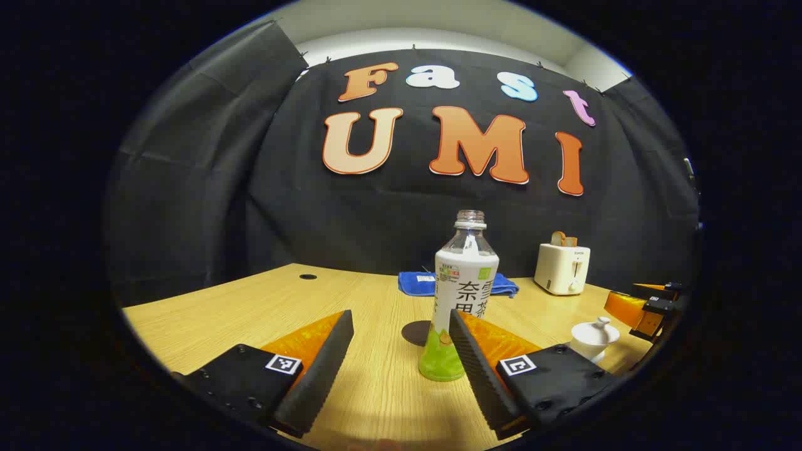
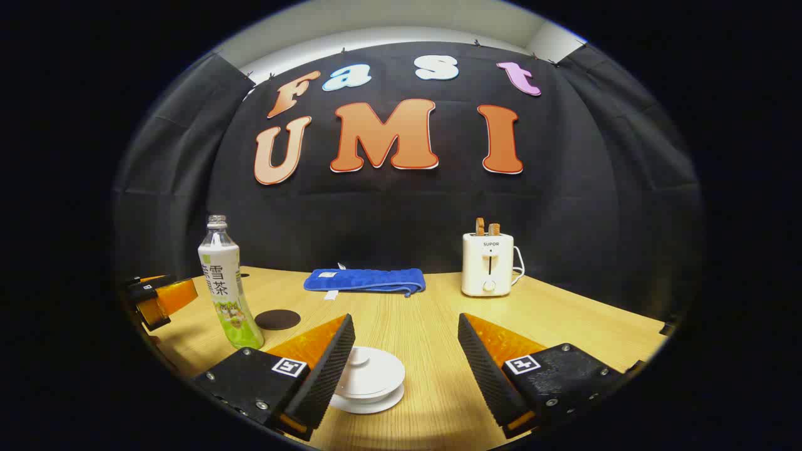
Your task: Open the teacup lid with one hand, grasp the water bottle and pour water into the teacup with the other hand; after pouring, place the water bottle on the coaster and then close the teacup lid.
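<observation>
A staged recording booth, not a real kitchen — black cloth hangs behind a wooden table, a toaster and a folded blue towel on it.

A light wooden table stands before black cloth walls, with a pale ceiling above.

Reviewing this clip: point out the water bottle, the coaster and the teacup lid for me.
water bottle [image 1: 462, 285]: left gripper view, on the white label at mid-body.
coaster [image 2: 277, 319]: right gripper view, centre of the dark round disc.
teacup lid [image 2: 374, 375]: right gripper view, white top surface beside the knob.
</observation>
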Motion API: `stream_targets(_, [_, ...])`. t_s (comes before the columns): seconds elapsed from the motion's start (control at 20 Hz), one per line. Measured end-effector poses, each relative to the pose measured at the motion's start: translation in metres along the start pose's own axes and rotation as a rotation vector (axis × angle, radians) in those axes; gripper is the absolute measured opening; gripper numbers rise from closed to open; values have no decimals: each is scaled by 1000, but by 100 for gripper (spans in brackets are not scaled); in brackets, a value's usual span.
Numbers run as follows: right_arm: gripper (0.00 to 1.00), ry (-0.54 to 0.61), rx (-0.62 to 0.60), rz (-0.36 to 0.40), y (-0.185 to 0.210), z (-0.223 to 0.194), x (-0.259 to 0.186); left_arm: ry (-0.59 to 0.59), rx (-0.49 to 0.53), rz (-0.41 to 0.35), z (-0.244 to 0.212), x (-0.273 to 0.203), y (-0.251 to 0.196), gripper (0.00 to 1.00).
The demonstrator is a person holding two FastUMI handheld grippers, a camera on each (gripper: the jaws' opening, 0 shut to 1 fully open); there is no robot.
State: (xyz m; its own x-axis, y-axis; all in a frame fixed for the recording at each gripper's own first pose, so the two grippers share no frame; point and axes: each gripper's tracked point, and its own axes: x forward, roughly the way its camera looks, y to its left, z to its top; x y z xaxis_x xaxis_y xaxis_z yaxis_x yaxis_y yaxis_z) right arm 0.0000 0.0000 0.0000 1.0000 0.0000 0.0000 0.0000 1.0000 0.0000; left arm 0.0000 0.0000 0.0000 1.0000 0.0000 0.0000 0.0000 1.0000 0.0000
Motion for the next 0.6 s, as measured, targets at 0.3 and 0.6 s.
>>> stream_targets(0.3, [99, -1, 0, 8, 4, -5, -1, -3, 31, 20, 1, 1, 3, 99])
stream_targets(0.6, [99, -9, 2, -4, 0, -3, -2, -2, 86, 7, -1, -1, -8, 99])
